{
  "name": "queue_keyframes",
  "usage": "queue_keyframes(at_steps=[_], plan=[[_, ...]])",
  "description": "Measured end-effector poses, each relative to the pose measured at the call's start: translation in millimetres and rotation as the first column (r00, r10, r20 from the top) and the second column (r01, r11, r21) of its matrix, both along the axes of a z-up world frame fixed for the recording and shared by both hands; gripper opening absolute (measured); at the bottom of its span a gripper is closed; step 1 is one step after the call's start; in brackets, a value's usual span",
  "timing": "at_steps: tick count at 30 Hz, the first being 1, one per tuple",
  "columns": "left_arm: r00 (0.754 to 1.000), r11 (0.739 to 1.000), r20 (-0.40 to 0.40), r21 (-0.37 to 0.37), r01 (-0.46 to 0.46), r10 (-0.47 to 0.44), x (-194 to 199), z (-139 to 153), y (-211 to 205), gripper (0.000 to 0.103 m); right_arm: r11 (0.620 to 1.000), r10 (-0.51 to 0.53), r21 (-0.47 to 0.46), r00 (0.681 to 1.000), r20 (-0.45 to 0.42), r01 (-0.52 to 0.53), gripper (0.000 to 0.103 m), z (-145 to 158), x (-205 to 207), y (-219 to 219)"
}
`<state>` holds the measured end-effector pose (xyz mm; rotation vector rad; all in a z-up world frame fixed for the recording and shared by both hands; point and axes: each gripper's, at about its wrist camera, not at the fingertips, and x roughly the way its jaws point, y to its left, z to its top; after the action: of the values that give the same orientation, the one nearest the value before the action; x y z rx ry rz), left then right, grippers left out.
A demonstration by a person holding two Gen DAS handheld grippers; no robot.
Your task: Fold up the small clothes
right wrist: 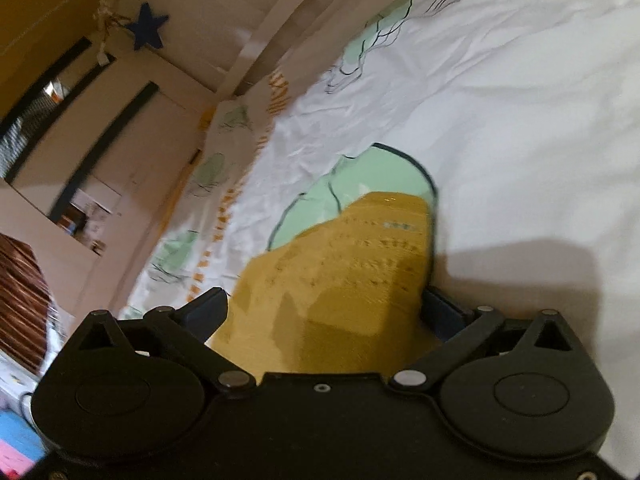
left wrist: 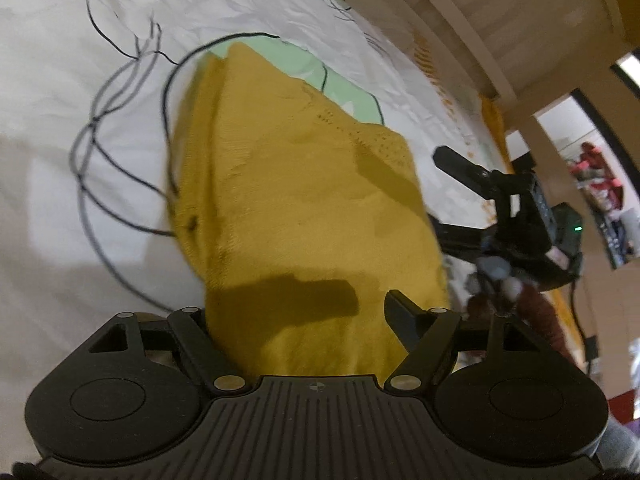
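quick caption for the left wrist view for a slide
Folded mustard knit garment on a white printed bedsheet, seen between the open left gripper, with the right gripper open at its edge.

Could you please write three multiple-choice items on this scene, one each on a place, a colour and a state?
1. The garment lies on: A a printed white sheet; B a wooden floor; C a chair.
2. Its colour is: A red; B mustard yellow; C blue.
3. The right gripper is: A shut on the cloth; B shut on nothing; C open.

Answers: 1 A, sheet with green and black print surrounds it. 2 B, yellow knit in both views. 3 C, its fingers stand wide apart on either side of the cloth.
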<state>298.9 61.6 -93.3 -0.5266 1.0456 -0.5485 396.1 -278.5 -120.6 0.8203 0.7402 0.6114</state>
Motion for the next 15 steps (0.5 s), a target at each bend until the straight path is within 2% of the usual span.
queue_keyframes(at_steps=[2, 4, 5, 6, 7, 8, 10, 12, 15], plan=[[1.0, 0.999, -0.021, -0.036, 0.001, -0.002, 3.3, -2.4, -0.9, 0.072, 1.0, 0.007, 0.017, 1.0, 0.001, -0.007, 0.103, -1.4, 6.3, 3.3], [0.999, 0.998, -0.045, -0.067, 0.01, -0.013, 4.9, -3.1, -1.0, 0.045, 1.0, 0.012, 0.016, 1.0, 0.0, -0.012, 0.103, -1.6, 8.3, 5.8], [0.996, 0.996, -0.081, -0.091, 0.014, -0.022, 5.5, -6.3, -0.4, 0.014, 1.0, 0.015, 0.0, 1.0, 0.0, -0.015, 0.095, 0.3, 8.7, 7.8], [0.993, 0.993, -0.119, -0.12, 0.012, -0.026, 5.5, -10.7, 0.4, 0.014, 1.0, 0.021, -0.017, 1.0, -0.002, -0.021, 0.065, 0.8, 7.6, 7.5], [0.991, 0.99, -0.134, -0.138, 0.01, -0.029, 3.4, -13.0, 0.9, 0.014, 0.999, 0.021, -0.038, 1.0, -0.021, -0.022, 0.051, 0.2, 7.7, 8.0], [0.991, 0.992, -0.127, -0.127, 0.019, -0.036, 1.7, -11.9, 0.0, 0.013, 0.999, 0.011, -0.053, 0.998, -0.06, -0.014, 0.046, -1.7, 7.0, 7.6], [0.994, 0.994, -0.103, -0.106, 0.031, -0.042, -5.0, -6.1, -1.2, 0.013, 0.999, -0.006, -0.037, 0.997, -0.072, 0.004, 0.046, -0.5, 0.0, 5.2], [0.991, 0.988, -0.122, -0.152, 0.03, -0.049, -13.8, -2.7, 1.7, 0.013, 0.999, -0.016, -0.038, 0.996, -0.083, 0.013, 0.045, 5.0, -11.1, 4.7], [0.99, 0.986, -0.115, -0.151, 0.065, -0.083, -33.5, 7.9, 1.0, 0.013, 0.999, -0.013, -0.047, 0.996, -0.092, 0.008, 0.045, 15.5, -36.7, 4.9]])
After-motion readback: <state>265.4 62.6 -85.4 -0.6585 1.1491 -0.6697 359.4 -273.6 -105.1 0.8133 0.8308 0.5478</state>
